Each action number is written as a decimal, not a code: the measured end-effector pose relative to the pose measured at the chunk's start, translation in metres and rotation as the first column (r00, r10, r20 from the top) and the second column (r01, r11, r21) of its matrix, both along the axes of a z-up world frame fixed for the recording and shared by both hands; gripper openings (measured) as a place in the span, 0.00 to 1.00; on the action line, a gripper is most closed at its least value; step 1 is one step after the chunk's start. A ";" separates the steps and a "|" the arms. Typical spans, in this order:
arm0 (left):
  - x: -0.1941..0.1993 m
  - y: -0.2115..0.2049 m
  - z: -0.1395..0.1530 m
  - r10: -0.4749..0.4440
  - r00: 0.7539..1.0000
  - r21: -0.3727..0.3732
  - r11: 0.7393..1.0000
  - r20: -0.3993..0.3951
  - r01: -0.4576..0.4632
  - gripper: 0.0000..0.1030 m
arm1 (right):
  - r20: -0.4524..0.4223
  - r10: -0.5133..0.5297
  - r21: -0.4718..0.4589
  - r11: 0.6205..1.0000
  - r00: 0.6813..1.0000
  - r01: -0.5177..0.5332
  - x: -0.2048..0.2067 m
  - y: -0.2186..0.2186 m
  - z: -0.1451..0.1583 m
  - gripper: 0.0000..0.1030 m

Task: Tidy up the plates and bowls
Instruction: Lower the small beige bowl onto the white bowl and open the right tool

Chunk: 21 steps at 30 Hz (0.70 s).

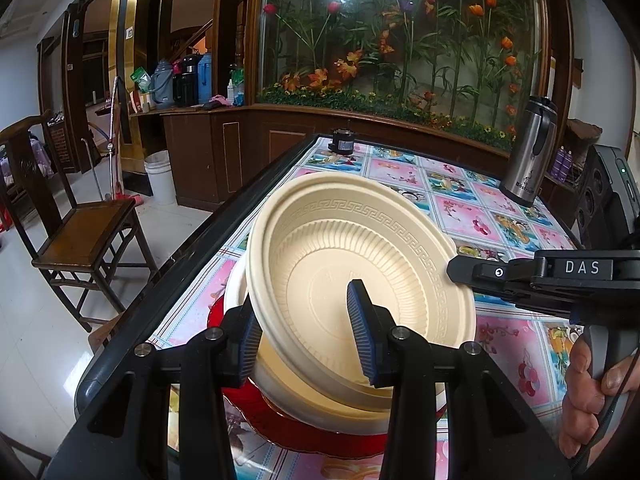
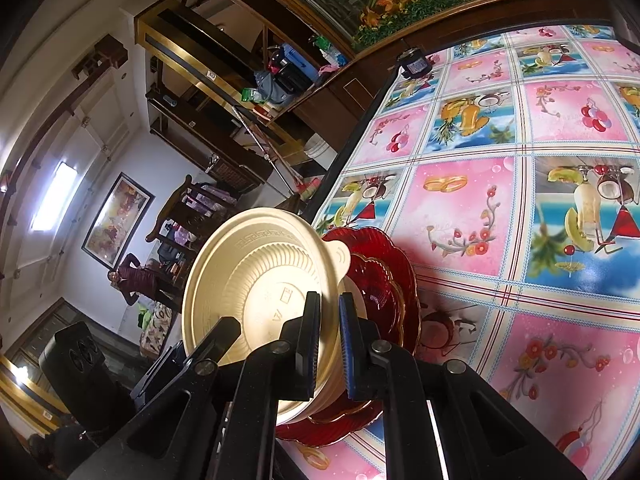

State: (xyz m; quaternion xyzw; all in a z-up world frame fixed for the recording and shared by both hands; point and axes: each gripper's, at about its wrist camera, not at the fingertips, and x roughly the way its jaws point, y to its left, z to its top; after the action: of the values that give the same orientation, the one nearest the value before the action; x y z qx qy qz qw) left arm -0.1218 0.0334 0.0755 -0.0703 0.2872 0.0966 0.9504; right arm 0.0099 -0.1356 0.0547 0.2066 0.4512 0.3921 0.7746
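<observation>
Two cream bowls, stacked loosely on red plates, near the tabletop (image 1: 472, 208) edge. Upper bowl (image 1: 360, 272) tilted on edge, its hollow facing the left gripper (image 1: 308, 332), its underside facing the right gripper (image 2: 329, 340).

Right gripper: jaws nearly together, pinching the upper bowl's rim between the pads (image 2: 347, 344).

Left gripper: jaws parted wide; the bowl's near rim sits between them, one finger in front of the hollow, the other outside the rim. Whether either pad touches the bowl cannot be told.

Lower bowl (image 1: 304, 404): cream, beneath the tilted one, just ahead of the left jaws, resting on the plates.

Red plates (image 2: 384, 280): scalloped glass with gilt edges, nested, lying beyond the right jaws under the bowls.

Steel flask (image 1: 530, 152): upright, far ahead and right of the left jaws, well apart from the stack.

Tabletop cover: pink and blue fruit-print squares.
</observation>
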 end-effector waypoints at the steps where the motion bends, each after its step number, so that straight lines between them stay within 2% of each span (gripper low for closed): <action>1: 0.000 0.000 -0.001 0.001 1.000 -0.002 1.000 0.001 -0.001 0.37 | 0.001 0.000 -0.001 1.000 1.000 0.000 0.000 0.000 0.000 0.09; 10: 0.000 0.000 -0.007 0.002 1.000 -0.005 1.000 -0.018 -0.002 0.39 | 0.035 0.002 -0.009 1.000 0.999 -0.002 -0.004 0.001 -0.003 0.13; 13: -0.001 0.002 -0.006 0.012 1.000 -0.018 1.000 -0.027 -0.013 0.45 | 0.055 0.018 -0.014 1.000 0.998 -0.017 -0.005 0.002 -0.002 0.14; 15: -0.001 0.000 -0.005 0.016 0.999 -0.021 1.000 -0.030 -0.016 0.47 | 0.065 0.024 -0.012 1.000 0.998 -0.024 -0.006 0.000 -0.001 0.19; 17: -0.002 -0.001 -0.004 0.016 0.999 -0.021 1.000 -0.032 -0.017 0.56 | 0.069 0.024 -0.012 1.000 0.997 -0.023 -0.006 -0.003 -0.001 0.25; 19: -0.002 -0.002 -0.004 0.017 0.999 -0.019 1.000 -0.034 -0.018 0.62 | 0.075 0.023 -0.003 1.000 0.997 -0.023 -0.007 -0.008 0.000 0.26; 21: -0.002 -0.004 -0.002 0.022 0.999 -0.017 1.000 -0.035 -0.022 0.63 | 0.084 0.017 0.006 1.000 0.996 -0.018 -0.008 -0.014 0.003 0.26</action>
State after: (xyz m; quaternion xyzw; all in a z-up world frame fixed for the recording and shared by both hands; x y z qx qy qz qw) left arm -0.1241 0.0293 0.0731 -0.0799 0.3035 0.1058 0.9436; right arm 0.0020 -0.1496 0.0573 0.1884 0.4186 0.4087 0.7888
